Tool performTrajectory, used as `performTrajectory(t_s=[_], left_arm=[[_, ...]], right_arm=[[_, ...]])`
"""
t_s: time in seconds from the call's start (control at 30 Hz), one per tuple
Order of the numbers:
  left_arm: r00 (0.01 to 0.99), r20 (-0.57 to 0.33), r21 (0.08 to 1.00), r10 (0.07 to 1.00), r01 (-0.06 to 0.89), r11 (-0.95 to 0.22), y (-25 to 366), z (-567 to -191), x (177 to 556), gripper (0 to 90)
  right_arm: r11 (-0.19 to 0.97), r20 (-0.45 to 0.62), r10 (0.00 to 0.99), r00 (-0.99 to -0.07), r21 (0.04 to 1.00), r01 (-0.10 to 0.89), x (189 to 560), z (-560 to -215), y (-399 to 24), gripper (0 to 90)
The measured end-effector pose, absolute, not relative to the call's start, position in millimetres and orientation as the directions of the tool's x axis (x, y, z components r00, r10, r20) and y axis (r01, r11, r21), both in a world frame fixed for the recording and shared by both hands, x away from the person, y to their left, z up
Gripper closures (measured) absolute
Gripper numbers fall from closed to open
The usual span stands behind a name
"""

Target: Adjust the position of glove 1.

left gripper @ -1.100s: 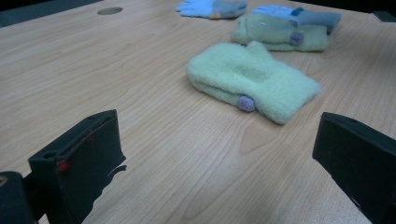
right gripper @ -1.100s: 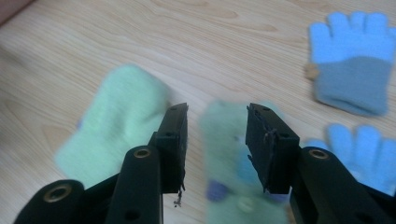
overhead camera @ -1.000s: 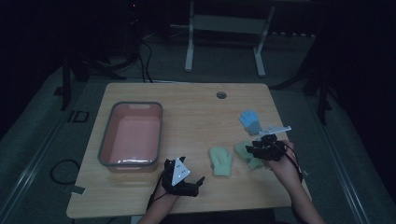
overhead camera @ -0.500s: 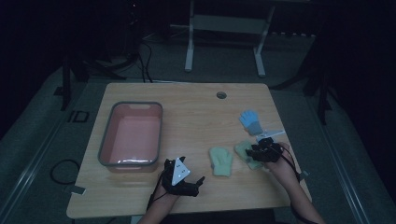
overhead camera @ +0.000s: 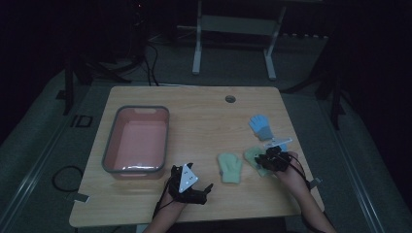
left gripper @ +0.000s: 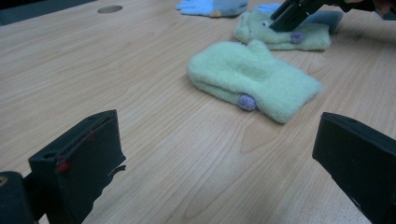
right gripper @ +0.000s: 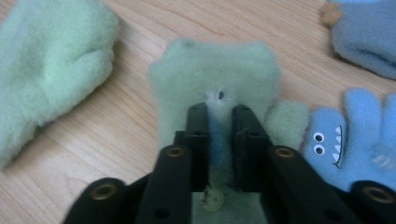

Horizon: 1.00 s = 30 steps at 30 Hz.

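Note:
Two pale green mittens lie at the table's front right. My right gripper [right gripper: 220, 112] points down onto the right-hand mitten [right gripper: 215, 65] [overhead camera: 253, 156]. Its jaws have just been closing and now pinch a fold of that mitten's fleece between them. The other green mitten [overhead camera: 229, 167] [left gripper: 254, 79] lies flat and free, just left of it. Near the front edge my left gripper [overhead camera: 208, 193] [left gripper: 219, 121] rests low with its jaws wide apart and nothing between them, facing that free mitten. In the left gripper view the right gripper [left gripper: 287, 18] presses on the far mitten [left gripper: 280, 35].
A pink tub [overhead camera: 109, 150] with a grey rim stands at the left. One blue glove [overhead camera: 261, 126] [right gripper: 369, 32] lies behind the mittens; another with a printed face [right gripper: 355, 135] sits right beside the pinched mitten. A cable hole [overhead camera: 230, 99] is at the table's back.
My right gripper has come down onto the right-hand green mitten and its jaws have narrowed around the fleece. The left gripper has stayed where it was.

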<state>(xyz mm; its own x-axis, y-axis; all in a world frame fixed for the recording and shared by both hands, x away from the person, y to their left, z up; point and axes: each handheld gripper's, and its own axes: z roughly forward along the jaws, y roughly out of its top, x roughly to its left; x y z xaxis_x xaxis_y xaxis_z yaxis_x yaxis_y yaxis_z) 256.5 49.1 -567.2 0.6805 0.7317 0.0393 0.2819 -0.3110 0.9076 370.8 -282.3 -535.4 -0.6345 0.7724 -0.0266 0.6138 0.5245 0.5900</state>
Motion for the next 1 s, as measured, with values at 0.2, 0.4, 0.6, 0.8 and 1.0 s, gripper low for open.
performTrajectory(t_s=[0.2, 0.4, 0.6, 0.8, 1.0], left_arm=[[0.68, 0.053, 0.906, 0.731, 0.274, -0.321, 48, -567, 256, 1.7], [0.68, 0.054, 0.907, 0.732, 0.272, -0.321, 48, -567, 256, 1.7], [0.677, 0.055, 0.906, 0.734, 0.276, -0.322, 48, -567, 256, 1.7], [0.689, 0.038, 0.908, 0.724, 0.278, -0.312, 50, -567, 254, 1.7], [0.691, 0.025, 0.907, 0.722, 0.288, -0.307, 51, -567, 254, 1.7]], right_arm=[[0.438, -0.002, 0.83, -0.557, 0.621, 0.65, 363, -519, -278, 86.1], [0.354, 0.01, 0.875, -0.484, 0.669, 0.653, 346, -488, -271, 86.2], [0.255, 0.034, 0.921, -0.389, 0.701, 0.666, 331, -478, -266, 86.2], [0.184, 0.062, 0.947, -0.315, 0.699, 0.691, 323, -483, -267, 86.2], [0.16, 0.057, 0.961, -0.269, 0.68, 0.716, 318, -501, -267, 86.1]])
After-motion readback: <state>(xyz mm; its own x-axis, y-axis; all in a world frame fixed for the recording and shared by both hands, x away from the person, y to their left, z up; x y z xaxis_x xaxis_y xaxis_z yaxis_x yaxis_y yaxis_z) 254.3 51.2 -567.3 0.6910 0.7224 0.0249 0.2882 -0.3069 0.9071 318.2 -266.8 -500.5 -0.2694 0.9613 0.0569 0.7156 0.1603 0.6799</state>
